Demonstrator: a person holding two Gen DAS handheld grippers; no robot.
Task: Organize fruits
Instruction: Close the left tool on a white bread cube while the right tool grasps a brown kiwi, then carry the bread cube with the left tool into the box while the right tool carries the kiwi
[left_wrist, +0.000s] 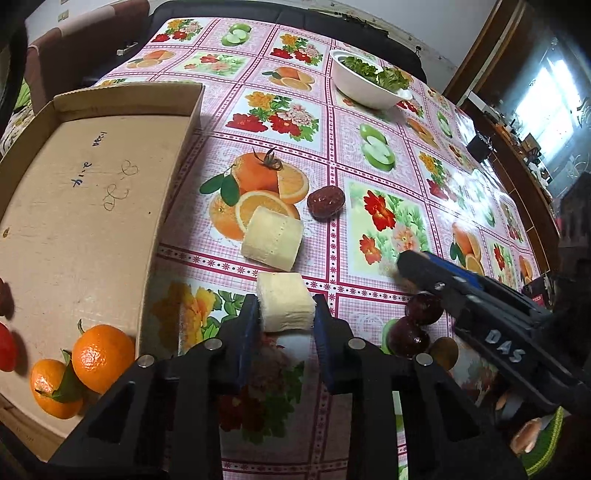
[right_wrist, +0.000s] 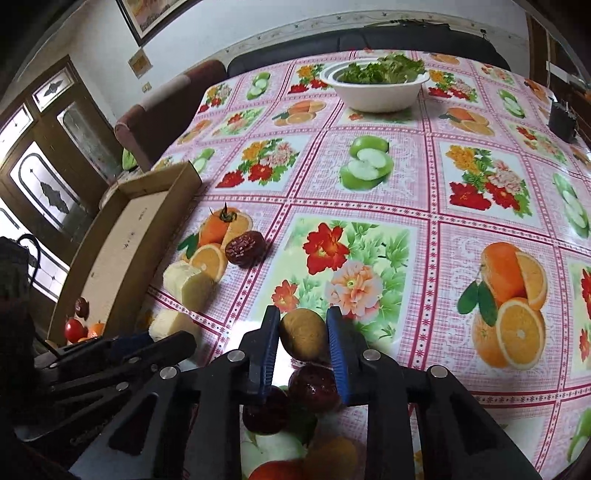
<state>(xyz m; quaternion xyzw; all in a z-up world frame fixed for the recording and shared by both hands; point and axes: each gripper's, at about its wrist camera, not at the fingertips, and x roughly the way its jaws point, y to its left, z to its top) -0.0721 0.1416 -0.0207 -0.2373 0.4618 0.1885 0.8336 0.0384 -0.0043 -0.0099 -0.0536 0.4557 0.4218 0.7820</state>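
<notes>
Partway through, I'd say: the shallow cardboard box already holds two leafy oranges and something red. The left claw is clamped on a pale yellow peeled chunk, and the right claw grips a brown kiwi-like fruit. On the flowery desk another pale chunk and dark red dates wait.

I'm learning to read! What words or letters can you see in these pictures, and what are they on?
"DAS": raised white letters on the right gripper.
Blue pen scribbles on the box floor: too scrawly to read.
Wall papers and framed picture: too small and blurred.
Tablecloth: only fruit and flower pictures, no words.
</notes>
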